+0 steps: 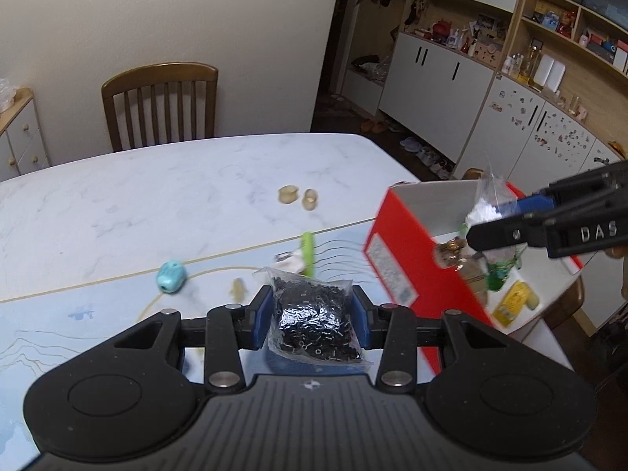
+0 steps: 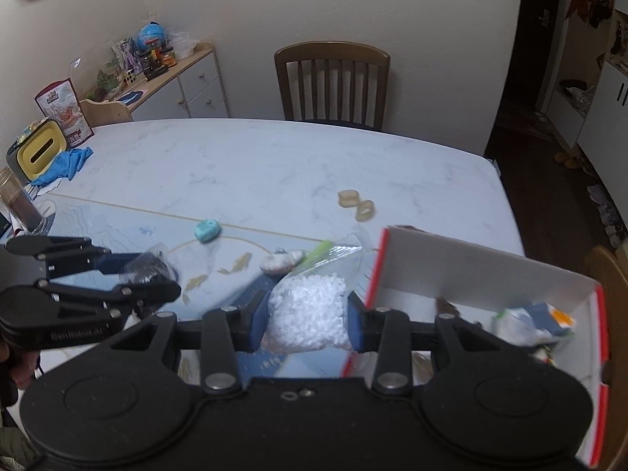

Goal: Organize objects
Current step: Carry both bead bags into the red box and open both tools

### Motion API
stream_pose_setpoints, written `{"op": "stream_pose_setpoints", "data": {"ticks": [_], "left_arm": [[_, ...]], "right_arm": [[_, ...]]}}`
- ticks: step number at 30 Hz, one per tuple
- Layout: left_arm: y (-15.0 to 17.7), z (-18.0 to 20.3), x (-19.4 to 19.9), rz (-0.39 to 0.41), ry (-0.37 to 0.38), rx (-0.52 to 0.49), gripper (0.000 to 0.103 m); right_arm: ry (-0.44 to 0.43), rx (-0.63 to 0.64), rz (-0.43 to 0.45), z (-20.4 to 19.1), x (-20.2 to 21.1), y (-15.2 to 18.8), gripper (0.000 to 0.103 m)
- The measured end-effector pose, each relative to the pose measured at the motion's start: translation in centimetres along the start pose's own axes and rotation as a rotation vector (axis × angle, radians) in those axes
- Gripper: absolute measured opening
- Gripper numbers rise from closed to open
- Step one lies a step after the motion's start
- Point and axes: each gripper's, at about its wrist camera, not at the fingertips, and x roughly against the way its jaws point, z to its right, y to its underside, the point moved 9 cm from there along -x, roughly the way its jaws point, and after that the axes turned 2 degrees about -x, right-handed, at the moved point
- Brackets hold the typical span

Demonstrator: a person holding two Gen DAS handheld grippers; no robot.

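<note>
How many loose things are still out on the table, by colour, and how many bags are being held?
Tan rings: 2
Turquoise bead: 1
Green stick: 1
White lump: 1
Held bags: 2, the black bead bag and the white bead bag
Total: 7

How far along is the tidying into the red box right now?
Done: several items already lie in the red box. In hand: the left hand-held gripper holds a bag of black beads, the right hand-held gripper a bag of white beads. Left: turquoise bead, two tan rings, green stick.
</note>
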Motion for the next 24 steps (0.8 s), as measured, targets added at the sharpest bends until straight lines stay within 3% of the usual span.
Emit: {"op": "stream_pose_setpoints", "data": {"ticks": [10,24], "left_arm": [[-2.4,6.5,-0.4,0.016,0.027,-0.041,0.041],[-4.6,14.9,-5.1,-0.018,0.079,-0.108,0.041]], "right_arm": [[0.004,-0.012,0.016,4.6,3.2,2.5,0.039],[0.020,-0.061,0.005,12.4,4.5,5.8,0.039]]}}
